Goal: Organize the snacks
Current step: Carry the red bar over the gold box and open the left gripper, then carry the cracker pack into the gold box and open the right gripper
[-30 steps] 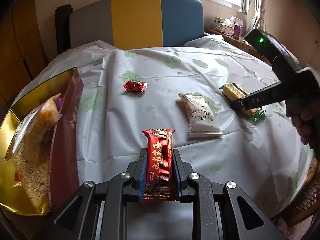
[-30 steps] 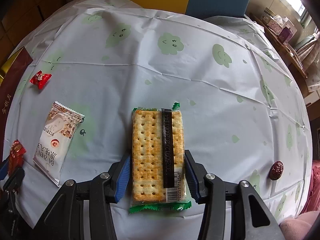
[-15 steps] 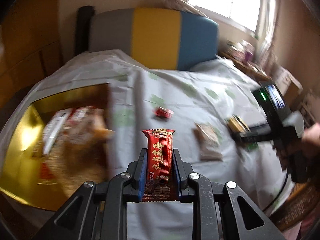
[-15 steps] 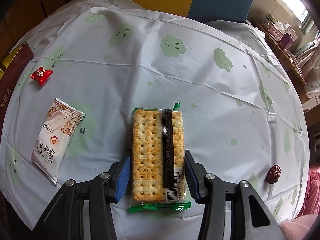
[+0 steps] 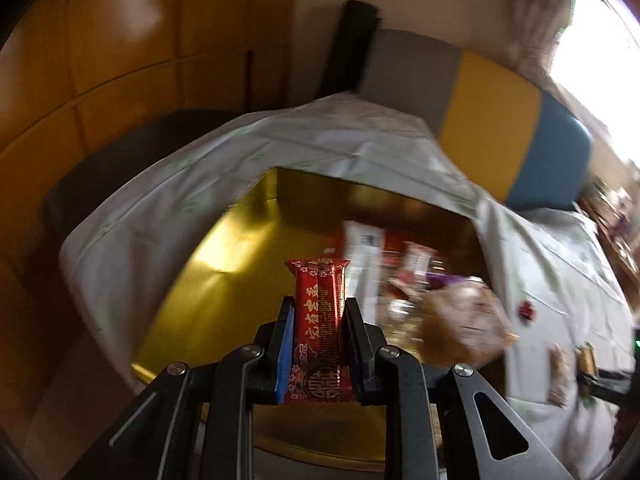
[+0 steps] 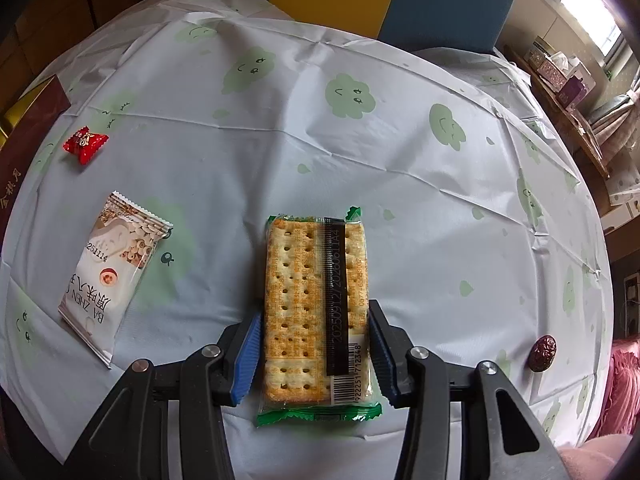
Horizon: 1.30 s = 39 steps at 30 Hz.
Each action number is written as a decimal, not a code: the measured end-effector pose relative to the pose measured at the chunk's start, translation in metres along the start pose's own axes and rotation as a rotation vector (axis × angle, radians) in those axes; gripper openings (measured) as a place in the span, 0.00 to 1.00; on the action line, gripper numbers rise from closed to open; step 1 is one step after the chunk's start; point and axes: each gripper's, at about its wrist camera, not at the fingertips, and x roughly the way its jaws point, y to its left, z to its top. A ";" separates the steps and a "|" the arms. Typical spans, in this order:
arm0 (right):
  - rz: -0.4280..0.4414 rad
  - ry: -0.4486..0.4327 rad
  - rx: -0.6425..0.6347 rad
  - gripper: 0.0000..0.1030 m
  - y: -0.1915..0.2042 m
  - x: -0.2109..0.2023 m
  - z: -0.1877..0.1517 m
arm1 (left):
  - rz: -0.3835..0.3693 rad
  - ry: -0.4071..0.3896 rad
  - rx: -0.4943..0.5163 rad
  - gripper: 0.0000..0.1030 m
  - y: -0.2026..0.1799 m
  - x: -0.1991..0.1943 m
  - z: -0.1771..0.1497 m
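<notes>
My left gripper [image 5: 319, 306] is shut on a red wrapped snack bar [image 5: 319, 280] with gold characters and holds it upright above the open gold box [image 5: 208, 280]. Several packets [image 5: 460, 320] lie blurred in the box's right half. My right gripper [image 6: 316, 314] points down at the table, its blue pads [image 6: 250, 348] closed against both long sides of a clear cracker pack [image 6: 304, 276] with green ends. The pack lies flat on the tablecloth.
A white snack packet [image 6: 108, 272] and a small red candy [image 6: 85, 143] lie left of the crackers. A red date [image 6: 543, 352] sits at the right edge. The box's maroon wall [image 6: 28, 136] is far left. A grey, yellow and blue chair [image 5: 500, 120] stands behind the table.
My left gripper swung left with the red bar, from over the tablecloth to over the gold box, and rolled. The right gripper stayed at the cracker pack.
</notes>
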 end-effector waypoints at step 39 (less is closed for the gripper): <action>-0.022 -0.011 -0.018 0.47 0.007 -0.006 -0.003 | 0.043 -0.017 0.091 0.33 -0.027 -0.019 -0.022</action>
